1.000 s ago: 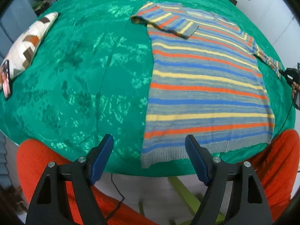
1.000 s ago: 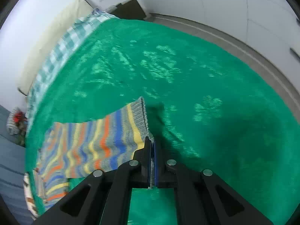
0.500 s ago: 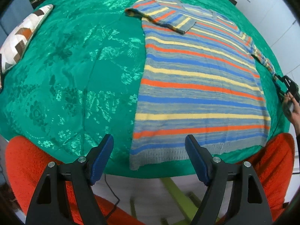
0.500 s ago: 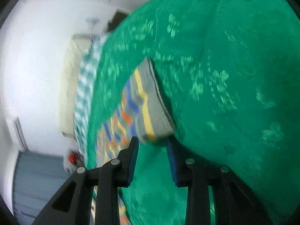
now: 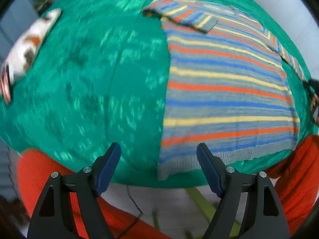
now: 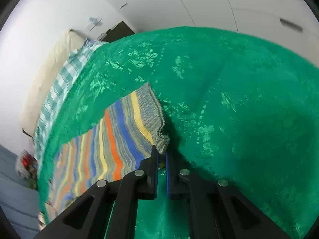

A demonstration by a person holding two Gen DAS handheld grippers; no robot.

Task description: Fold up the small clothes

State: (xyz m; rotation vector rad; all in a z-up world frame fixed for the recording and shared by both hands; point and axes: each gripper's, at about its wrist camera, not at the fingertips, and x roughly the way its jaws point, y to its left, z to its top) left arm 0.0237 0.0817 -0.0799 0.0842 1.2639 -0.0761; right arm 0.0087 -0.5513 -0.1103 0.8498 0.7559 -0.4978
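Green cloth covers the bed where I work, and white walls stand behind it. My sweater lies flat on the cloth, on the right half in the left view, with its bottom hem near the edge closest to me. Its long way runs from that hem up to the neck, so the neck points away from me, and the stripes run side to side. One sleeve is folded across the chest at the far end. The other sleeve sticks out to the right side. My right gripper opened half a second ago and its jaws have just been closing again; now they pinch the grey cuff of that sleeve at its corner. I think this was a fresh grab to get a better hold, so I can next fold this sleeve over the chest too. My left gripper hangs wide open over the near hem with nothing in it, just as it did a second ago.
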